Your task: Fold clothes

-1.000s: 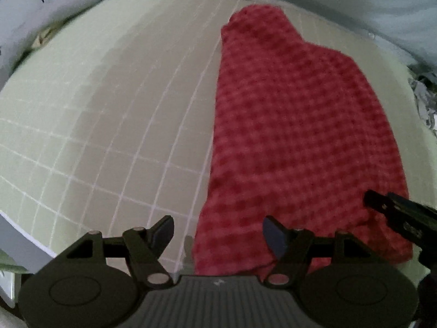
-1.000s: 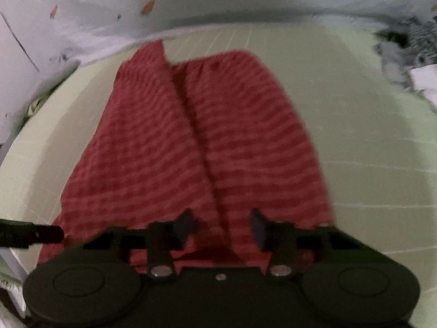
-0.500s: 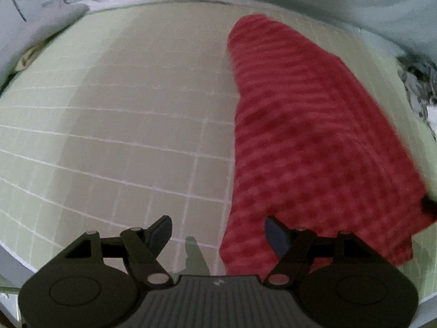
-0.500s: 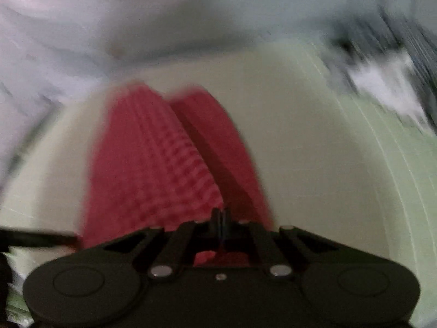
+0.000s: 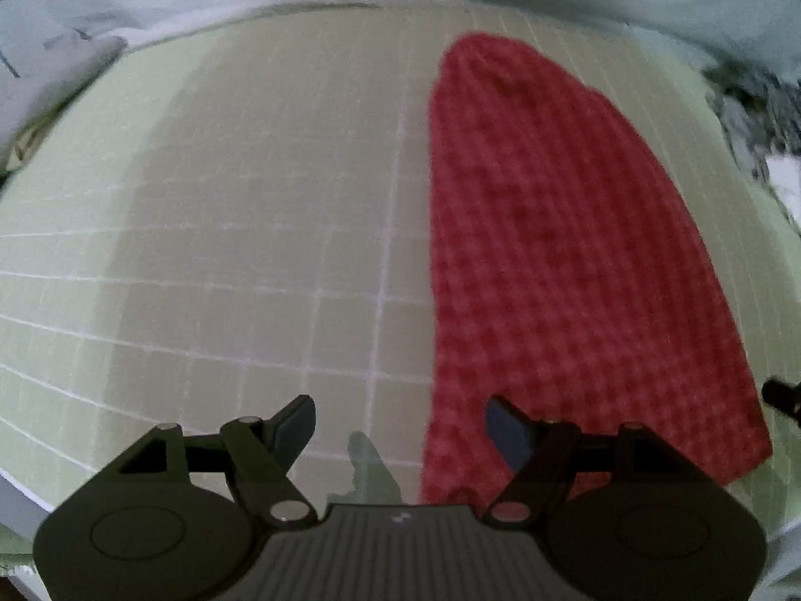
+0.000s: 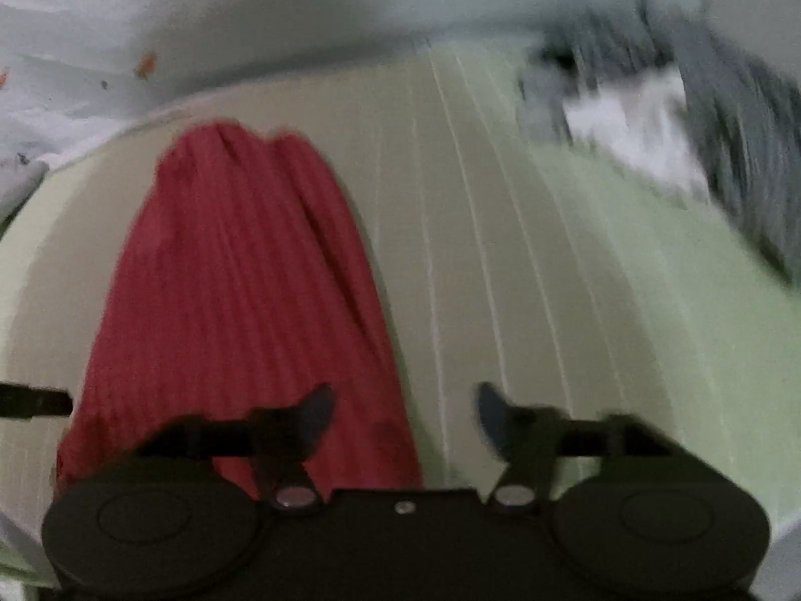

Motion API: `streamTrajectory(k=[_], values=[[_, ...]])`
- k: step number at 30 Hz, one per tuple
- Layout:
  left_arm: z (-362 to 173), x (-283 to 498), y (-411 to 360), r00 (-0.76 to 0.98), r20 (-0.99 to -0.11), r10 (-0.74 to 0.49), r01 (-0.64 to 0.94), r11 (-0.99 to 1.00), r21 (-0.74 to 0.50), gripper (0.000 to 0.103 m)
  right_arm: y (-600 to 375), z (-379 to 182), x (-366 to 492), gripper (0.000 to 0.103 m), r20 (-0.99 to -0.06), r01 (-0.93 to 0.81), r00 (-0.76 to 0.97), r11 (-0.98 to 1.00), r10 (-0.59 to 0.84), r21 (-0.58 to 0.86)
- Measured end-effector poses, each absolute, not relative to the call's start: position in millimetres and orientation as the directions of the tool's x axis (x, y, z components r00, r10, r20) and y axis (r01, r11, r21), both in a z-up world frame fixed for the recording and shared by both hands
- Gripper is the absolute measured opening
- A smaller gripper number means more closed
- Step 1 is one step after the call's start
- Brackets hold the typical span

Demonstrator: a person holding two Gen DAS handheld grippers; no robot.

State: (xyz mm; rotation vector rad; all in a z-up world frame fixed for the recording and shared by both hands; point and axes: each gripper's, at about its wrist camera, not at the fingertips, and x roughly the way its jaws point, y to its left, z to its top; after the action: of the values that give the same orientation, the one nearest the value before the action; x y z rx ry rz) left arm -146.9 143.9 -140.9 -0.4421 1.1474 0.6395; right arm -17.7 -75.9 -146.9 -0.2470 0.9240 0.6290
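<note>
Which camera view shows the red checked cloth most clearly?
The left wrist view: the red checked cloth looks fairly sharp there, and its check pattern shows. The right wrist view shows it blurred, with its near end behind the hand-held gripper.

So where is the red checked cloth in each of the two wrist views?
Left wrist view: the red checked cloth fills the right half, lying long on the green grid mat; its near end reaches the right finger of the open left tongs.
Right wrist view: the cloth lies left of centre, behind the left finger of the open right tongs.
Shared landmark: the grey and white clothes pile at the mat's right edge.
</note>
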Motion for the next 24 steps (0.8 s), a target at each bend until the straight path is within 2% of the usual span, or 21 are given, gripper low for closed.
streamTrajectory(k=[6,7,8,10,13,18,19,20,21,24], values=[[-125.0,-138.9,176.1,0.284,-0.914,0.29,-0.718,0.696,-0.002,0.076,-10.4,-135.6,18.1,0.07,-0.726,-0.704,0.429,0.703,0.538,0.105],[-122.3,-136.6,182.1,0.288,-0.91,0.299,-0.723,0.691,-0.002,0.076,2.5,-133.9,26.5,0.064,-0.71,-0.718,0.418,0.685,0.567,0.125],[-119.5,-134.3,188.1,0.293,-0.905,0.308,-0.729,0.685,-0.002,0.076,16.4,-132.8,35.5,0.053,-0.699,-0.725,0.407,0.674,0.588,0.145],[-114.0,-129.7,200.1,0.301,-0.896,0.327,-0.739,0.673,-0.003,0.076,42.8,-133.7,54.0,0.037,-0.692,-0.736,0.381,0.654,0.614,0.176],[-116.2,-110.8,224.1,0.312,-0.895,0.319,-0.749,0.662,-0.025,0.076,81.8,-141.7,79.4,0.035,-0.7,-0.753,0.353,0.632,0.621,0.181],[-131.0,-82.7,246.6,0.318,-0.906,0.279,-0.761,0.646,-0.068,0.076,129.2,-168.5,97.2,0.038,-0.773,-0.816,0.258,0.559,0.58,0.147],[-135.5,-79.5,249.3,0.316,-0.909,0.271,-0.762,0.643,-0.074,0.076,133.8,-171.8,97.0,0.028,-0.779,-0.825,0.251,0.548,0.574,0.138],[-139.9,-77.2,250.8,0.312,-0.913,0.264,-0.765,0.639,-0.076,0.076,133.9,-171.6,94.0,0.0,-0.776,-0.837,0.26,0.534,0.574,0.115],[-144.1,-75.3,251.9,0.306,-0.916,0.257,-0.769,0.635,-0.079,0.076,133.7,-170.9,90.8,0.002,-0.771,-0.849,0.272,0.521,0.576,0.09],[-154.8,-73.6,253.4,0.292,-0.927,0.237,-0.777,0.624,-0.085,0.076,120.7,-150.2,74.4,0.001,-0.676,-0.849,0.418,0.525,0.607,-0.054]])
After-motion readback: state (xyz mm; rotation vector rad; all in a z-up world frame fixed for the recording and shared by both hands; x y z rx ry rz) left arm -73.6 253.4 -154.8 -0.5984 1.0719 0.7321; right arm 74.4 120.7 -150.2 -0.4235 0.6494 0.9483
